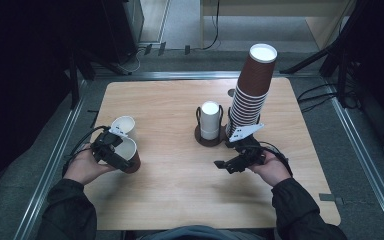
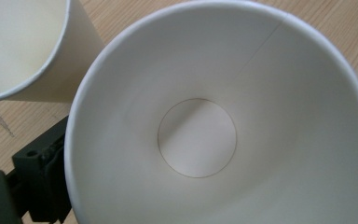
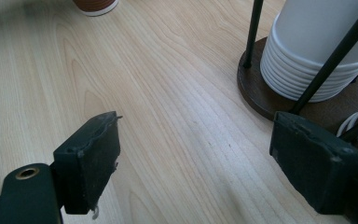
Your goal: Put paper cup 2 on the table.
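The brown cup (image 1: 128, 155) stands upright on the table (image 1: 180, 200) at the left, just in front of a cream cup (image 1: 124, 125), the two apparently set out side by side. The left gripper (image 1: 111, 149) is held at its rim; whether the pads press the wall cannot be told. The right gripper (image 1: 230, 165) is held open and empty, apart from the rack (image 1: 205, 139) of white cups (image 1: 210, 120) and the tall brown stack (image 1: 252, 85), seemingly kept ready.
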### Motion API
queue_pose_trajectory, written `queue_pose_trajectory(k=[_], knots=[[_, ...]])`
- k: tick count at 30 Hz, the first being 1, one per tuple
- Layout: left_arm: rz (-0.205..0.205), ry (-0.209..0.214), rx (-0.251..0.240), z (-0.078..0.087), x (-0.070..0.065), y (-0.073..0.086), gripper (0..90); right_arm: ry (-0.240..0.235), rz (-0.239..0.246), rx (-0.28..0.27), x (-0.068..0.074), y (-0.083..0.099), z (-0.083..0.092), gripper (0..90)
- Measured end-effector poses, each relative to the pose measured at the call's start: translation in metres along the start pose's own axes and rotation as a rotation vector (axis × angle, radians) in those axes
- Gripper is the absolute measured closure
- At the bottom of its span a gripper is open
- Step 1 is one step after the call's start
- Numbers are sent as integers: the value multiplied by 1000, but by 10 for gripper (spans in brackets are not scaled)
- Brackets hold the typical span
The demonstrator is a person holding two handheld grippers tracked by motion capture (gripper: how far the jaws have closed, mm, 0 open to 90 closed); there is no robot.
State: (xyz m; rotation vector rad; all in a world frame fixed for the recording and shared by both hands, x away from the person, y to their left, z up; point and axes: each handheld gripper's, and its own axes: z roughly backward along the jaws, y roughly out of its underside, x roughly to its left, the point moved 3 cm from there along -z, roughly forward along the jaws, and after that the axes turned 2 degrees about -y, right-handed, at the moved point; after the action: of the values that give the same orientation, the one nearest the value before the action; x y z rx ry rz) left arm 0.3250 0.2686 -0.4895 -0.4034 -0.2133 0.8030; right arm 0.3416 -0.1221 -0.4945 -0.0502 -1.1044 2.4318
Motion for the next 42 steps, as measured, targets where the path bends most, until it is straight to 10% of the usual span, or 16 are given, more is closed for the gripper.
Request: queue_pose_trajectory(k=[25, 42], knots=[[63, 90, -197, 44, -3, -23, 0, -2, 7, 7, 2, 0, -2, 164], [-10, 170, -236, 36, -39, -60, 0, -7, 28, -2, 9, 1, 1, 164]])
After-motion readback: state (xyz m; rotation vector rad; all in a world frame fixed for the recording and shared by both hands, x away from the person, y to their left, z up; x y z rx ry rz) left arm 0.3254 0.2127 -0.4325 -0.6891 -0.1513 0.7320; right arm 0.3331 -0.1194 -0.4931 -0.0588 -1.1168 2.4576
